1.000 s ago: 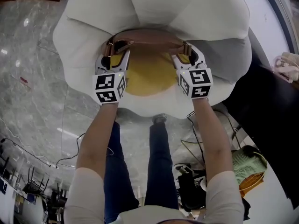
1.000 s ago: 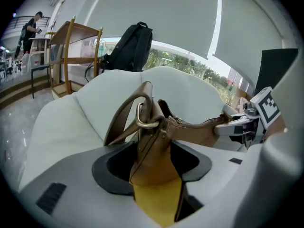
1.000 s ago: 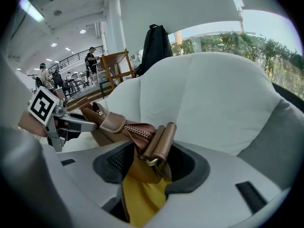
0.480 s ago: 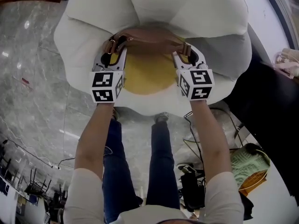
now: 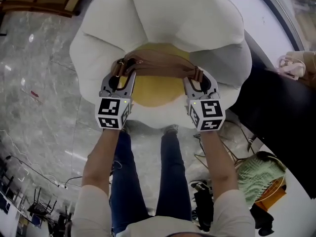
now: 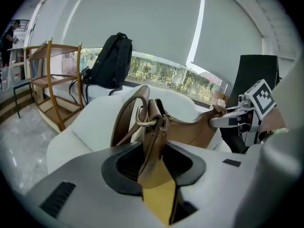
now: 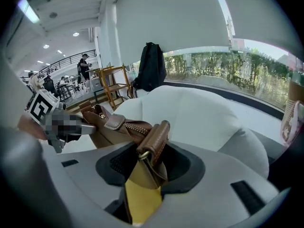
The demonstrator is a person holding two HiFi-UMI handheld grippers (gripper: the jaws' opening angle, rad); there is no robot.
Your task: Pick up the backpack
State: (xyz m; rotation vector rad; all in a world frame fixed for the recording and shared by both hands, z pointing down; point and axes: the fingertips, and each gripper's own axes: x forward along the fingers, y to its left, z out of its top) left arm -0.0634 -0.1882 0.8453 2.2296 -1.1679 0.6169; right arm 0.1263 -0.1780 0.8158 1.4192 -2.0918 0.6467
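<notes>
A tan-brown bag with a yellow side hangs between my two grippers, over the seat of a big white cushioned chair. My left gripper is shut on the bag's left end, by the strap ring. My right gripper is shut on the right end, at its leather tab. In the left gripper view the bag stretches across to the right gripper. A black backpack stands behind the chair, away from both grippers.
A wooden shelf frame stands on the marble floor left of the chair. A black surface lies to the right. A green cloth in an orange basket and cables lie by my feet. People stand far off.
Both grippers closed on the ends of the brown bag, then rose and came toward me. The bag has lifted off the chair's seat with them.
</notes>
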